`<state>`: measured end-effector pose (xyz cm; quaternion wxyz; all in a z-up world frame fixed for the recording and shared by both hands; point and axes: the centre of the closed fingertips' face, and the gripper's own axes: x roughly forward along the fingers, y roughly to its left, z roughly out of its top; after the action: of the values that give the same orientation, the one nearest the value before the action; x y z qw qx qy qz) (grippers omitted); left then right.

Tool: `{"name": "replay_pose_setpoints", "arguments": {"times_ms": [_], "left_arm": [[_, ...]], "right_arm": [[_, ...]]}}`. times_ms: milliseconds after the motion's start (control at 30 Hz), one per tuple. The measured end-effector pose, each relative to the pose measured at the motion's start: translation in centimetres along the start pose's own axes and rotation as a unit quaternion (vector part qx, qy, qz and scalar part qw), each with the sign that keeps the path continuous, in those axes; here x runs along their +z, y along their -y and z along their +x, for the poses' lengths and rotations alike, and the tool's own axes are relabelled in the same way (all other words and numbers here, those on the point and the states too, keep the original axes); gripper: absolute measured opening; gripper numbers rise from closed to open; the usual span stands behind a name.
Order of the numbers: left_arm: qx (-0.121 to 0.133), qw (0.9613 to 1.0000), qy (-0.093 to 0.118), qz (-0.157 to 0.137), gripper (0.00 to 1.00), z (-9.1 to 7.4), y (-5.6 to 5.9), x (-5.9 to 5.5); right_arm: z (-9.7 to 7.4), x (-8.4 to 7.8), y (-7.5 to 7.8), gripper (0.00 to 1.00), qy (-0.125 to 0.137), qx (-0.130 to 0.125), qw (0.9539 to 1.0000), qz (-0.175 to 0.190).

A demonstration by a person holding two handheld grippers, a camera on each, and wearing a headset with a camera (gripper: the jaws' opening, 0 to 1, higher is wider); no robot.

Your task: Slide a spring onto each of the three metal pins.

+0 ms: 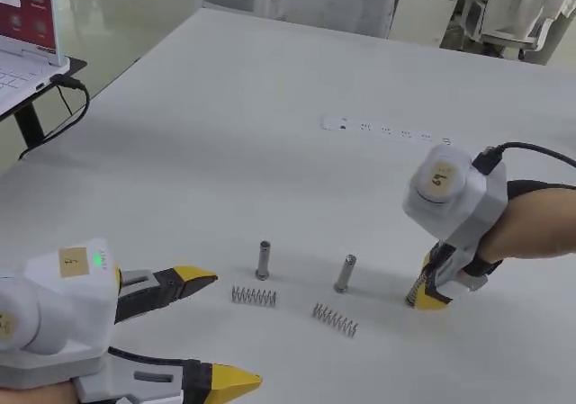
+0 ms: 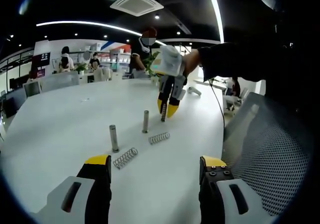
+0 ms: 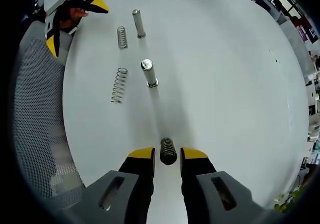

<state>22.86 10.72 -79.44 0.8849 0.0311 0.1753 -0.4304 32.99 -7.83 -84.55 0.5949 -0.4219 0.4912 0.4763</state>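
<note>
1. The right gripper [image 3: 168,154] points down at the white tabletop [image 1: 270,134]. Its jaws stand narrowly apart around an upright steel coil spring [image 2: 163,112]. I cannot tell whether they press it, or whether a pin sits inside.
2. The left gripper [image 2: 156,160] has its jaws wide apart and empty.
3. The left bare metal pin [image 1: 264,260] and the right bare metal pin [image 1: 346,273] stand upright.
4. The near loose spring [image 2: 125,157] lies flat just ahead of the left jaws, its long axis slanted across them. The far loose spring [image 2: 159,138] lies beyond. I judge the left gripper nearer to both.

Three springs [image 1: 254,295] [image 1: 335,319] [image 1: 416,289], two bare pins [image 1: 263,260] [image 1: 346,273], two grippers [image 1: 236,330] [image 1: 430,292], one laptop [image 1: 22,35], one power strip [image 1: 387,130]
</note>
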Motion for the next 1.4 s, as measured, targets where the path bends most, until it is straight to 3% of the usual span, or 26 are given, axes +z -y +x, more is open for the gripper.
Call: {"name": "replay_pose_setpoints", "arguments": {"times_ms": [667,1400], "left_arm": [[-0.006,1.0,0.0,0.003,0.68,0.2,0.2,0.1],[-0.013,0.9999,0.002,0.009,0.68,0.3,0.4,0.4]], "right_arm": [[0.1,-2.2,-1.6,0.21,-0.001,0.008,0.9996,0.026],[-0.1,-1.5,-5.5,0.2,0.013,0.031,0.999,0.031]]}}
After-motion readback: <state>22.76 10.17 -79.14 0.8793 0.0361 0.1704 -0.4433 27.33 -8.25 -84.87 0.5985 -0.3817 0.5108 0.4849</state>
